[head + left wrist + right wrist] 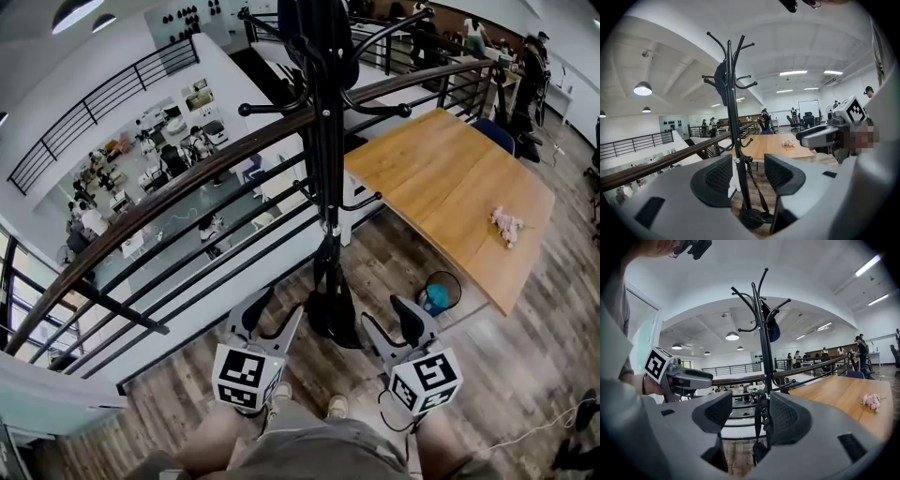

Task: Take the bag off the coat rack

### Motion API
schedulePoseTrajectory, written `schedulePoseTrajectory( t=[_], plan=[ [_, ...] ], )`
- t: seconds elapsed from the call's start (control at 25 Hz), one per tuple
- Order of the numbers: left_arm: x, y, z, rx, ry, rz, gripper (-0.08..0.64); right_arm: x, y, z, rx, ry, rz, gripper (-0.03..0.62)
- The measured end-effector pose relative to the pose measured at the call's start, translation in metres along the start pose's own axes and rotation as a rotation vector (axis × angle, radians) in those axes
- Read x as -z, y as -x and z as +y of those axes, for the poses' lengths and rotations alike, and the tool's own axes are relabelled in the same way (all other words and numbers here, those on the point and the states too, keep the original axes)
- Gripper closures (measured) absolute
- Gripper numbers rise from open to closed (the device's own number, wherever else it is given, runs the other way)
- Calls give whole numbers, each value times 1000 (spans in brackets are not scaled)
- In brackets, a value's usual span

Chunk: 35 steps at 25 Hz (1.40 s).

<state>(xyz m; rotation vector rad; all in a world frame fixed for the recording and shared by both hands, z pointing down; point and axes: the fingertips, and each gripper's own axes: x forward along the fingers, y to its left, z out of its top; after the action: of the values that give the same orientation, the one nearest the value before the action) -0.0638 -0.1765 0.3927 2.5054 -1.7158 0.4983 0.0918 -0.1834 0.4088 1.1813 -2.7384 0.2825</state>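
Left tongs (274, 314) and right tongs (392, 323) wide apart, empty, low before the tall black metal coat rack (328, 187). Dark blue soft fabric bag (772, 329) high on an upper hook — probably light, floppy. Best pinched at its top near the hook, then lifted clear.

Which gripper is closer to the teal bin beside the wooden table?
Right. The right gripper hangs just left of the teal bin in the head view; the left gripper is on the far side of the coat rack base, farther away.
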Motion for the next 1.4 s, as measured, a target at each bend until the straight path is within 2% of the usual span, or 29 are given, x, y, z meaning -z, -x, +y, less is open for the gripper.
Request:
schedulePoseTrajectory(
  t=[0.6,0.8,1.0,1.08,1.28,1.4],
  plan=[
    [42,-74,38,219,-48,106,333,31,-68,-29,182,-50,100,344],
    [61,-106,38,300,-47,128,333,48,-94,-32,195,-45,127,344],
    [78,-130,26,363,-186,131,333,75,-121,-24,170,14,181,344],
    [84,-141,24,383,-177,132,333,85,-130,-28,185,12,196,344],
    [109,-164,21,436,-88,165,333,115,-151,-35,207,4,240,344],
    [119,-184,18,444,-91,183,333,131,-165,-44,233,0,248,345]
  ],
)
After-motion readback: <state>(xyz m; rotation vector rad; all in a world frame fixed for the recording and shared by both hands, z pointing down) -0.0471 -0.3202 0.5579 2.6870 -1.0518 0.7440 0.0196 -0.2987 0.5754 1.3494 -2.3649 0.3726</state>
